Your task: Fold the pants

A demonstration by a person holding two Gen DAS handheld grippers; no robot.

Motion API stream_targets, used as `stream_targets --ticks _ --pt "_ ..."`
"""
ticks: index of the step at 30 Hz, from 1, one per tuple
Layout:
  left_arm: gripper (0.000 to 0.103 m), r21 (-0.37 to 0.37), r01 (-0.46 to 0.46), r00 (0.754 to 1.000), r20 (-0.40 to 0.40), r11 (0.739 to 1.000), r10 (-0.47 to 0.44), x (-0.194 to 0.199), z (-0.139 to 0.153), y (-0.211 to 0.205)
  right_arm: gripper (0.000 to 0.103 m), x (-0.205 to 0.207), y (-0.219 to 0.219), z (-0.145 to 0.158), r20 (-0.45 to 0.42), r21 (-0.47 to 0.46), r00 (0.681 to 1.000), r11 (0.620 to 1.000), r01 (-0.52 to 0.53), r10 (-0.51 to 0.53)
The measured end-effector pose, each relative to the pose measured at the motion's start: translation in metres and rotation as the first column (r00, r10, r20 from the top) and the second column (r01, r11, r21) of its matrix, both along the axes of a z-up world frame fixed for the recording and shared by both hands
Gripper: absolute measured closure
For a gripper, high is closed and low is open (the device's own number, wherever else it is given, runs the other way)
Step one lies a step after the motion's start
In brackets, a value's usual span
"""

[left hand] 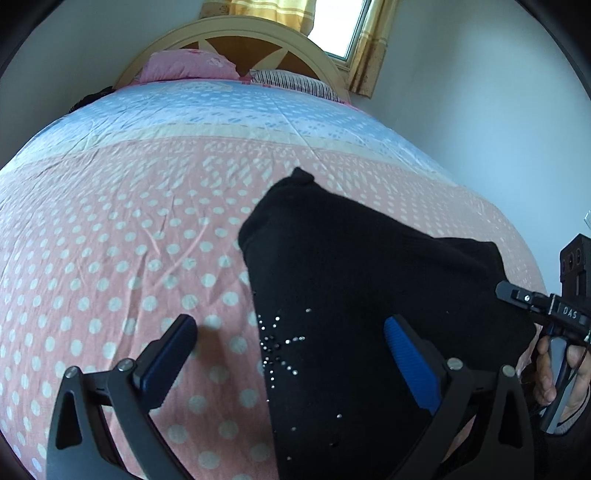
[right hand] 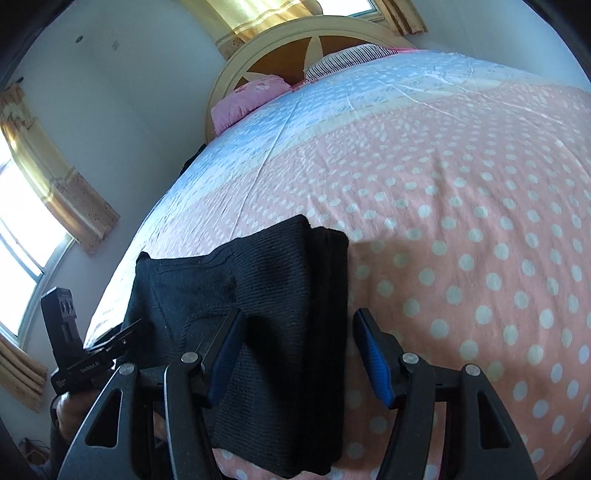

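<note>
Black knit pants [left hand: 354, 295] with small rhinestones lie folded in a compact stack on the pink polka-dot bedspread [left hand: 122, 240]. My left gripper [left hand: 291, 332] is open just above the pants' left edge, one finger over the bedspread, one over the cloth. In the right wrist view the folded pants [right hand: 273, 295] lie below my right gripper [right hand: 299, 332], which is open and straddles the stack's right edge. Neither gripper holds cloth. The other gripper shows at the right edge of the left wrist view [left hand: 546, 314] and at the left of the right wrist view [right hand: 92, 354].
The bed has a pink pillow [left hand: 184, 66] and a striped pillow [left hand: 295, 83] against a curved headboard [left hand: 236, 33]. White walls and a curtained window [left hand: 343, 29] lie behind. The bedspread [right hand: 461, 221] stretches wide beside the pants.
</note>
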State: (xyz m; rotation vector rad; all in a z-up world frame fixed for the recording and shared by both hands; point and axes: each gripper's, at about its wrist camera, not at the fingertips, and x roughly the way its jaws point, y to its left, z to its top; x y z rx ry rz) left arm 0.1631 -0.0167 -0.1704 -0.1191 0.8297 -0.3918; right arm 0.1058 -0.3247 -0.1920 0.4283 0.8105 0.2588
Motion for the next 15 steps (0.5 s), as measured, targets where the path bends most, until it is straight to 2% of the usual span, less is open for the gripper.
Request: stream_targets --ticks 2,8,15 --pt "0.000 0.013 0.006 1.000 0.008 1.000 -0.007 0.0001 0.0002 -0.0020 0.042 -0.0007 0.0014 -0.0004 0.004 -0.001 1.000 1.000 0.002 -0.002" --pt "0.000 0.026 0.021 1.000 0.011 0.999 -0.021 0.0037 -0.0010 -0.0022 0.057 0.0006 -0.0012 -0.0055 0.003 0.050 1.000 0.999 0.001 -0.001" --pt "0.007 0.021 0.046 0.999 0.015 0.999 -0.046 0.0043 -0.0015 -0.0053 0.063 0.0014 -0.0003 -0.0082 0.004 0.065 1.000 0.998 -0.004 0.004"
